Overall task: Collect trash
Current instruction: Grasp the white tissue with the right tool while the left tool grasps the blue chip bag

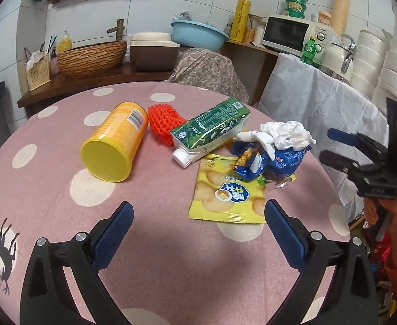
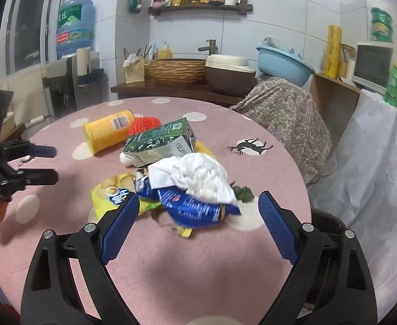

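Claws: left claw [image 1: 198, 227] and right claw [image 2: 198, 216] spread wide, empty; crumpled tissue [image 2: 198, 178] atop glossy wrapper [image 2: 195, 211].

Beyond the far edge of the pink dotted worktop [image 1: 49, 195] stands a wooden counter [image 1: 95, 80] carrying a woven basin [image 1: 91, 57] under a brass tap [image 1: 118, 28]. A blue plastic basin [image 1: 198, 35] and a white microwave [image 1: 290, 33] sit farther right.

We see a yellow canister [image 1: 114, 142] lying near the table's [image 1: 49, 189] far edge. A green carton [image 1: 212, 128] lies beside it.
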Available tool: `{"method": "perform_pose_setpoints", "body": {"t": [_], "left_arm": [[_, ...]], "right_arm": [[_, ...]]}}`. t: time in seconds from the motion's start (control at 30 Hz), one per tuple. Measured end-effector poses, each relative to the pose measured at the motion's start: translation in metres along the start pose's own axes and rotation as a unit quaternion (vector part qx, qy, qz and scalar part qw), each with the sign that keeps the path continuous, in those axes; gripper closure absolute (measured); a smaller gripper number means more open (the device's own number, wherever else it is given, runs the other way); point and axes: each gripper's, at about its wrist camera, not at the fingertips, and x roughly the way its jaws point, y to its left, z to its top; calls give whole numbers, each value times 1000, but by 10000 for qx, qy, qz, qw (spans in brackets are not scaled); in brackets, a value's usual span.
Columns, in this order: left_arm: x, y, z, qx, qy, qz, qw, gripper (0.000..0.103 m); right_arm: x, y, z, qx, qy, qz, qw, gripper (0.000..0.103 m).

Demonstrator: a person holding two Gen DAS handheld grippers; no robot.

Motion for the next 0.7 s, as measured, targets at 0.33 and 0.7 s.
{"method": "perform_pose_setpoints", "body": {"t": [0.33, 0.7], "left_arm": [[-4, 12, 0, -118, -19, -69, 9999, 7], [12, -6, 1, 153, 117, -316, 9993, 7]], "right_arm": [[46, -6, 17, -264, 438, 68, 9987, 36], [40, -1, 10, -50, 175, 60, 9998, 74]]}}
